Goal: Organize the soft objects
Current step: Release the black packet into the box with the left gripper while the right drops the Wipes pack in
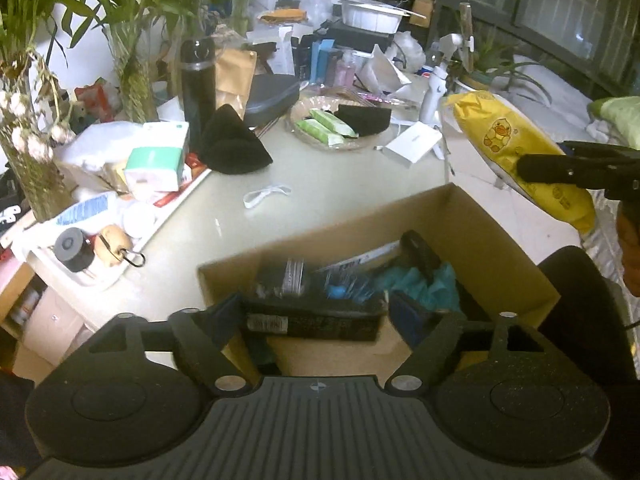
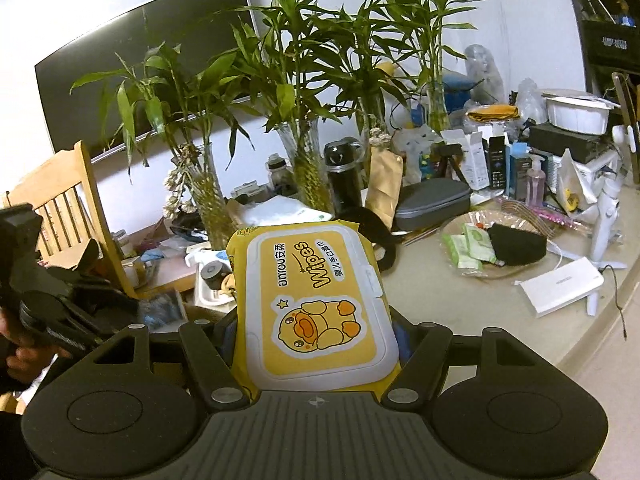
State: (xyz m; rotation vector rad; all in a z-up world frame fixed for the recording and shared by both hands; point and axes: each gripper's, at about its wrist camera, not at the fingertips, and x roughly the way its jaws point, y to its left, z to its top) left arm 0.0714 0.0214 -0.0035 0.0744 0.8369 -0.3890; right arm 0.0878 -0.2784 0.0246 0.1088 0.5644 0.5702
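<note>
My right gripper (image 2: 316, 320) is shut on a yellow wipes pack (image 2: 316, 304) with a duck print and holds it in the air above the table; it also shows in the left wrist view (image 1: 516, 148), right of and above the cardboard box (image 1: 472, 220). The box holds a black carton (image 1: 316, 304), teal cloth (image 1: 424, 284) and papers. My left gripper (image 1: 332, 320) is open and empty, its fingers over the box's near side. A black beanie (image 1: 232, 144) and a black cloth (image 1: 364, 118) in a glass dish (image 1: 304, 128) lie on the table.
The table back is crowded: bamboo vases (image 2: 308, 168), black flask (image 1: 198, 88), tissue packs (image 1: 158, 162), grey case (image 1: 272, 96), boxes and bottles (image 2: 516, 168). A white box (image 1: 414, 142) and white strap (image 1: 266, 195) lie mid-table. A wooden chair (image 2: 60, 204) stands left.
</note>
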